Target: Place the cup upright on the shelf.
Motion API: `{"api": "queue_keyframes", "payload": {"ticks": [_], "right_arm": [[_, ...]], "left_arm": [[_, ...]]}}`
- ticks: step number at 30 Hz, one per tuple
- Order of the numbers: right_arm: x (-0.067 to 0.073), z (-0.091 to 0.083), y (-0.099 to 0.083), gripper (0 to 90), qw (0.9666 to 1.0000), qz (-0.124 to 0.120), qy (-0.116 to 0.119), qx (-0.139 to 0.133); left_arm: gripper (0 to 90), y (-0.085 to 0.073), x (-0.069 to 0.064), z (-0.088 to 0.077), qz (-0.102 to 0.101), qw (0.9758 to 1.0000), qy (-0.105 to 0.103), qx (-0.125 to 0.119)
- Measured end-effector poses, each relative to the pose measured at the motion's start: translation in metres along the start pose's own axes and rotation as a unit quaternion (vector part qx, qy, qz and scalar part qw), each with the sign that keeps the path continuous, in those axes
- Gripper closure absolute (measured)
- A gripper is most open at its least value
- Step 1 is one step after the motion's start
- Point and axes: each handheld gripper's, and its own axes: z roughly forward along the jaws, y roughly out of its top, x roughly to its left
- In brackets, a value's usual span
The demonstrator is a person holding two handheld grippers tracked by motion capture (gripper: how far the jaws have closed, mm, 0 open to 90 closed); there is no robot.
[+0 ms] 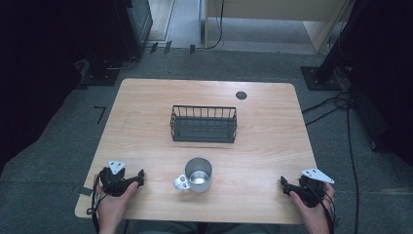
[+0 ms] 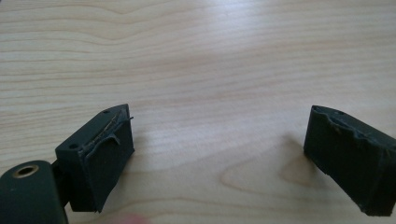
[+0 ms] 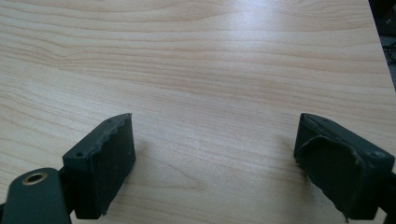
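A: What takes up most of the scene?

B: A light wooden rectangular table with rounded corners [image 1: 146, 131] fills the middle of the high view, standing on grey carpet. A small dark round grommet [image 1: 241, 95] sits near its far edge, right of centre.

A: And on the table?

B: The biggest item is a black wire basket, oblong and open-topped [image 1: 203, 124], placed around the middle of the tabletop, a little toward the far side. Nearer the person, well apart from the basket, stands a shiny metal mug with a pale handle [image 1: 197, 176]. It is upright, mouth up, with the handle pointing to the left in the high view.

A: Where are the hands?

B: The person's left hand [image 1: 113, 202] rests at the near left corner of the table, holding the black left gripper [image 1: 141, 178], whose tips point toward the mug but stay clear of it. The right hand [image 1: 314, 209] sits at the near right edge with the black right gripper [image 1: 283, 184], also pointing inward and well apart from the mug.

A: Are the jaws closed on anything?

B: No. In the left gripper view the two black padded jaws stand wide apart over bare wood grain with nothing between them. The right gripper view shows the same: jaws spread, holding nothing, with the table's edge at the upper right.
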Motion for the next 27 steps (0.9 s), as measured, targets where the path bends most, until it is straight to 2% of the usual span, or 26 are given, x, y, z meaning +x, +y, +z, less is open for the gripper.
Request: {"api": "queue_keyframes", "payload": {"ticks": [5, 8, 14, 18, 21, 27], "right_arm": [[0.0, 0.001, 0.0, 9.2, 1.0, -0.004, 0.004, 0.003], [0.001, 0.001, 0.0, 8.8, 1.0, -0.003, 0.005, 0.003], [0.001, 0.001, 0.001, 8.1, 1.0, -0.004, 0.006, 0.005], [0.001, 0.001, 0.0, 8.1, 1.0, -0.004, 0.006, 0.005], [0.001, 0.001, 0.0, 8.1, 1.0, -0.004, 0.006, 0.005], [0.001, 0.001, 0.001, 8.1, 1.0, -0.004, 0.006, 0.005]], "left_arm": [[7.7, 0.0, 0.0, -0.002, 0.003, 1.0, -0.004, 0.001], [7.8, 0.001, 0.0, -0.005, -0.009, 0.9995, -0.028, -0.01], [7.6, 0.005, -0.019, -0.017, 0.006, 0.9983, -0.05, -0.029], [7.7, 0.011, -0.034, -0.027, 0.011, 0.996, -0.079, -0.041], [7.7, 0.015, -0.046, -0.034, 0.028, 0.9938, -0.097, -0.047], [7.8, 0.026, -0.065, -0.048, 0.043, 0.9892, -0.128, -0.058]]}}
